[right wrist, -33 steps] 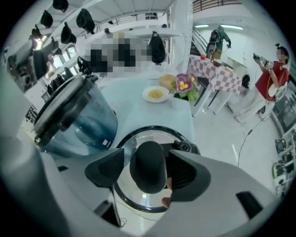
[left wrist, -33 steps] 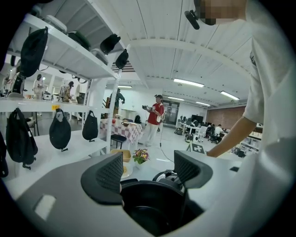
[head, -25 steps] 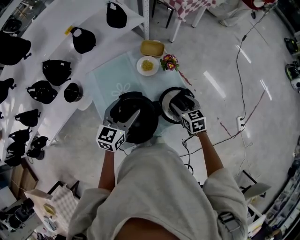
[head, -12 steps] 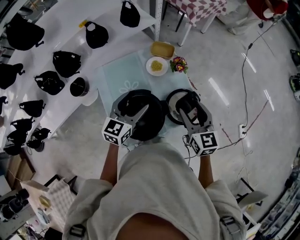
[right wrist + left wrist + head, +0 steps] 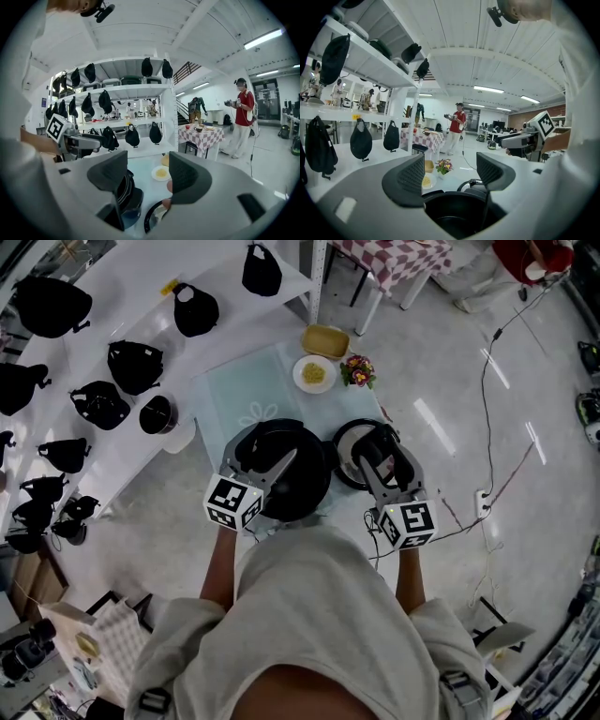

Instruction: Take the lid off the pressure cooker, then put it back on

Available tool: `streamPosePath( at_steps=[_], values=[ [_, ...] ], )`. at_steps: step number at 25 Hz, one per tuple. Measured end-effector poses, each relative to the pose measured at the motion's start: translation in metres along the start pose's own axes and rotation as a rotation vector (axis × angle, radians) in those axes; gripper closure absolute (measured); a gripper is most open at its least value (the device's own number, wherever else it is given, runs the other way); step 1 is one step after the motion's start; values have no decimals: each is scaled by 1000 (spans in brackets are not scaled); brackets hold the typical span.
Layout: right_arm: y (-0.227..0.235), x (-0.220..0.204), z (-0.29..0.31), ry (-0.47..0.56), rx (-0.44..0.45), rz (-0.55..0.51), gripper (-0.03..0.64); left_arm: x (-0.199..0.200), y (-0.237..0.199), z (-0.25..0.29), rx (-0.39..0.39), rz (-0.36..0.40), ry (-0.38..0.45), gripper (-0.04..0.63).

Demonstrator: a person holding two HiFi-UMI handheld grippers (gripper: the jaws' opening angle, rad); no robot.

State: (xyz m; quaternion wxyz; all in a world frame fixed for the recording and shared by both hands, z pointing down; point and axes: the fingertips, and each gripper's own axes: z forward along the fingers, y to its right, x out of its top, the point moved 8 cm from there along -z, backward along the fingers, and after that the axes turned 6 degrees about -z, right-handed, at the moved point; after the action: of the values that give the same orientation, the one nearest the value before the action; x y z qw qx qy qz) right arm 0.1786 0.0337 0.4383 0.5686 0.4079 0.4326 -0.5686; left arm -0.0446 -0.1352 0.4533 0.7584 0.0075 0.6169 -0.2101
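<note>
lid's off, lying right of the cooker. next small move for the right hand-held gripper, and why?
Probably lower the right hand-held gripper onto the lid and close on it. Its jaws stand apart and empty just above the lid, which lies beside the open cooker, so regrasping comes before refitting. The left hand-held gripper is open over the cooker.

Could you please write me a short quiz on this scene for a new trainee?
1. True or false: the lid is seated on the pressure cooker.
2. What lies beyond the cooker? A) a plate of yellow food B) a kettle C) a laptop
3. Fill in: the fingers of the left gripper and the right gripper are both ____.
Key: 1 false, it lies beside the cooker; 2 A; 3 open, holding nothing.
</note>
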Motion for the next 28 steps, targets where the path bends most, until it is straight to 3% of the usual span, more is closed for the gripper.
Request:
streamPosePath(
  at_steps=[10,22,28],
  values=[
    [25,-65,38,-220,53,16,338,0,4,-2,8,0,-1,268],
    [56,-176,99,-665,158,26,322,0,-5,-12,71,-22,-5,268],
    [68,-221,119,-898,181,-50,318,-6,-9,-18,113,-42,-9,268]
  ],
)
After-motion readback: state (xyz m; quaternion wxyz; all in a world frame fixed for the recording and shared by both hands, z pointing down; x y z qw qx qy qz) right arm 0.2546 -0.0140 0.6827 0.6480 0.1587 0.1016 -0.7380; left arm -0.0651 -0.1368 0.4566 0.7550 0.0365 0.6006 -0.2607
